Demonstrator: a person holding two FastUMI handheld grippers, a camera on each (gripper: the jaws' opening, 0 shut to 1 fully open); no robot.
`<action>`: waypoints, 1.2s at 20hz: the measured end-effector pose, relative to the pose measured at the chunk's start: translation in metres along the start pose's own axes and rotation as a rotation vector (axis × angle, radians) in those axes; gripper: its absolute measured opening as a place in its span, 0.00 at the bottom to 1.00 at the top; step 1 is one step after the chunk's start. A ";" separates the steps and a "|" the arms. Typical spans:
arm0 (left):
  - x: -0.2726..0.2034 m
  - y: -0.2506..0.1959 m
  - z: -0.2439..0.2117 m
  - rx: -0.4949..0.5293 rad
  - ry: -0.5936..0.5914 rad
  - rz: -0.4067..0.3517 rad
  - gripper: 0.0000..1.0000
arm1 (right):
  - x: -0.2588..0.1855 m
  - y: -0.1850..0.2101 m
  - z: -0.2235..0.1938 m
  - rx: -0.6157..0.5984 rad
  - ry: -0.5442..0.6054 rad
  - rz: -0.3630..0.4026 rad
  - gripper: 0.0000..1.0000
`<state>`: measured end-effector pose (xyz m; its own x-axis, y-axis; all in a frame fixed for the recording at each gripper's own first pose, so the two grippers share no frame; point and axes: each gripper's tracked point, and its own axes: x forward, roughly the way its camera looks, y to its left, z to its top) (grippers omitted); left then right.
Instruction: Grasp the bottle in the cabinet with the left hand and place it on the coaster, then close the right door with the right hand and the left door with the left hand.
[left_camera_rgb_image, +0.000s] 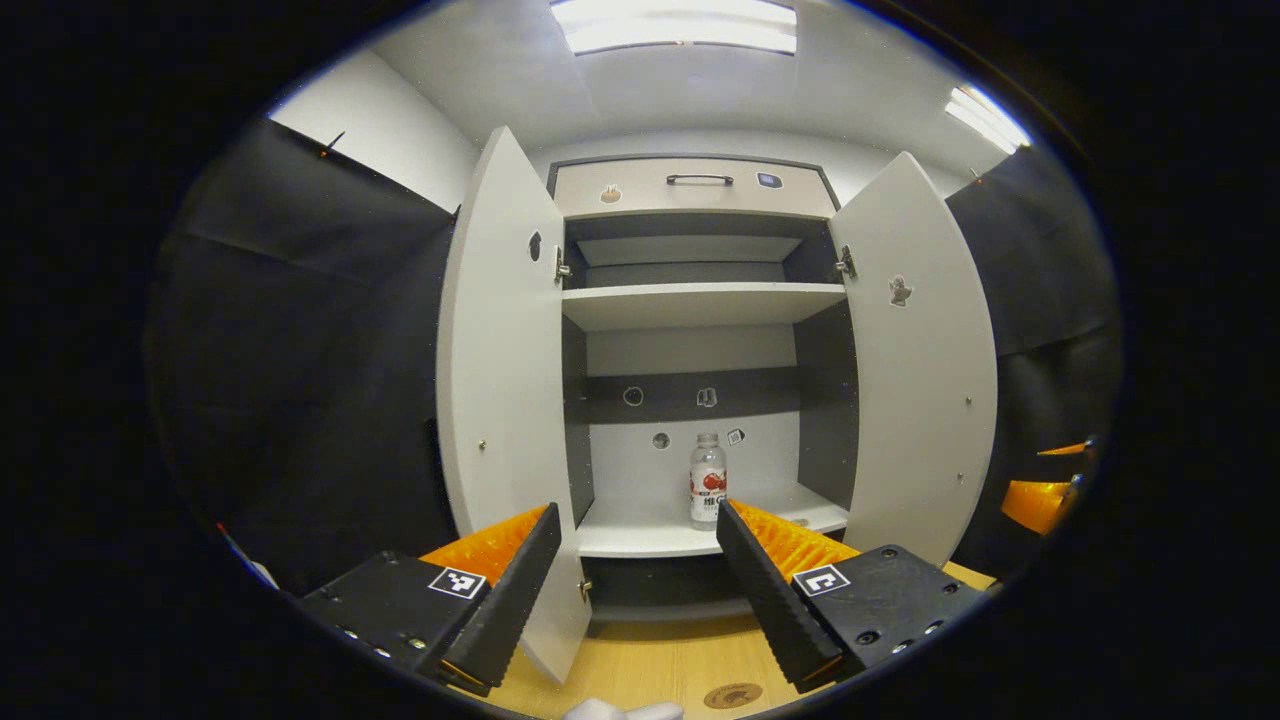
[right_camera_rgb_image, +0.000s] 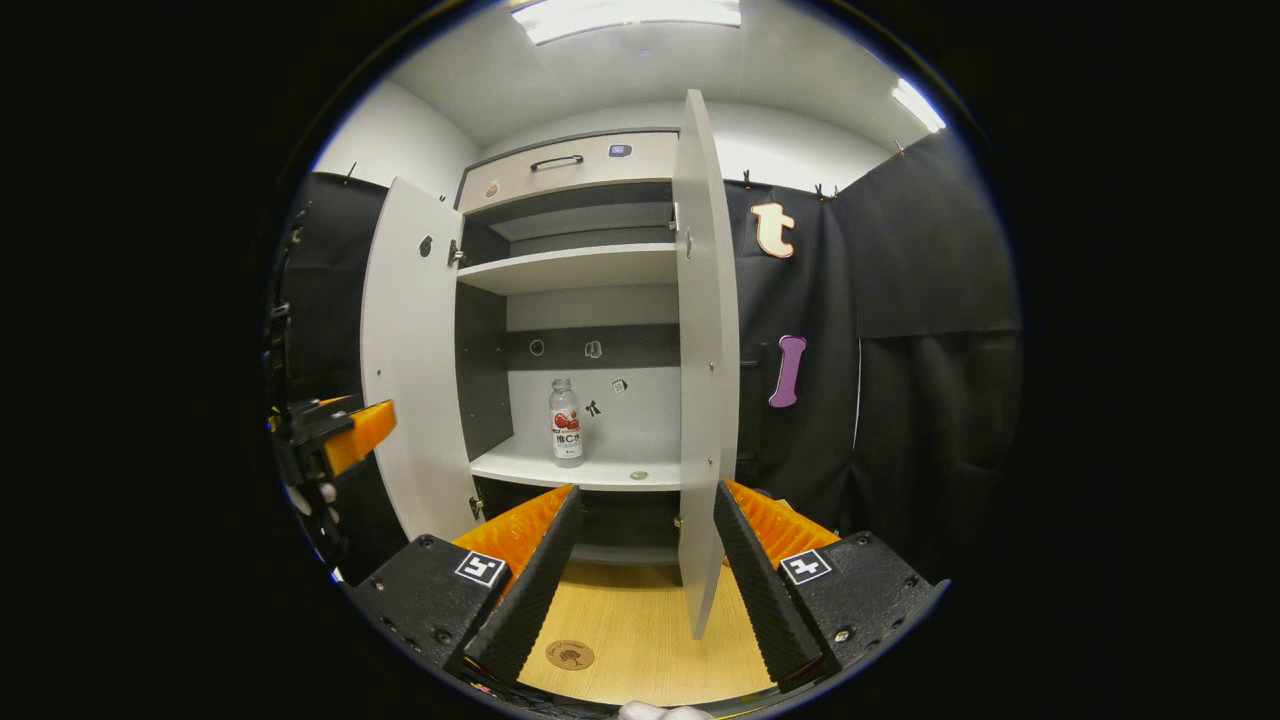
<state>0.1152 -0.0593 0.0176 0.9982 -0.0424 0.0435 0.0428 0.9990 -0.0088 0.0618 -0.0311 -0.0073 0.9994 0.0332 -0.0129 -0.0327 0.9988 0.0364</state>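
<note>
The bottle (left_camera_rgb_image: 708, 480) stands upright on the lower shelf (left_camera_rgb_image: 640, 535) of the cabinet (left_camera_rgb_image: 696, 186), toward the back, touched by nothing. In the right gripper view the same bottle (right_camera_rgb_image: 566, 422) sits left of center on that shelf. Both doors are swung open: the left door (left_camera_rgb_image: 505, 400) and the right door (left_camera_rgb_image: 925, 360). On the wooden counter (left_camera_rgb_image: 650, 665) in front lies the round coaster (left_camera_rgb_image: 732, 695). The left claw (left_camera_rgb_image: 640, 525) hangs wide open before the cabinet, well short of the bottle. The right claw (right_camera_rgb_image: 648, 510) is also spread wide, with the right door's edge (right_camera_rgb_image: 705, 400) showing between its 2 fingers.
</note>
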 end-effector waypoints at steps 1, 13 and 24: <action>0.016 -0.008 0.002 -0.012 -0.009 -0.012 0.95 | 0.002 -0.004 0.000 -0.004 0.001 -0.004 0.82; 0.239 -0.084 0.000 -0.015 -0.055 -0.052 0.96 | 0.037 -0.072 0.016 -0.020 -0.013 -0.103 0.82; 0.340 -0.092 -0.087 0.065 0.077 0.017 0.96 | 0.069 -0.101 -0.006 -0.053 0.084 -0.115 0.82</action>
<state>0.4546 -0.1669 -0.0541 0.9992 -0.0240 -0.0328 0.0258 0.9981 0.0556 0.1337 -0.1291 -0.0179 0.9919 -0.0808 -0.0977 0.0790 0.9966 -0.0227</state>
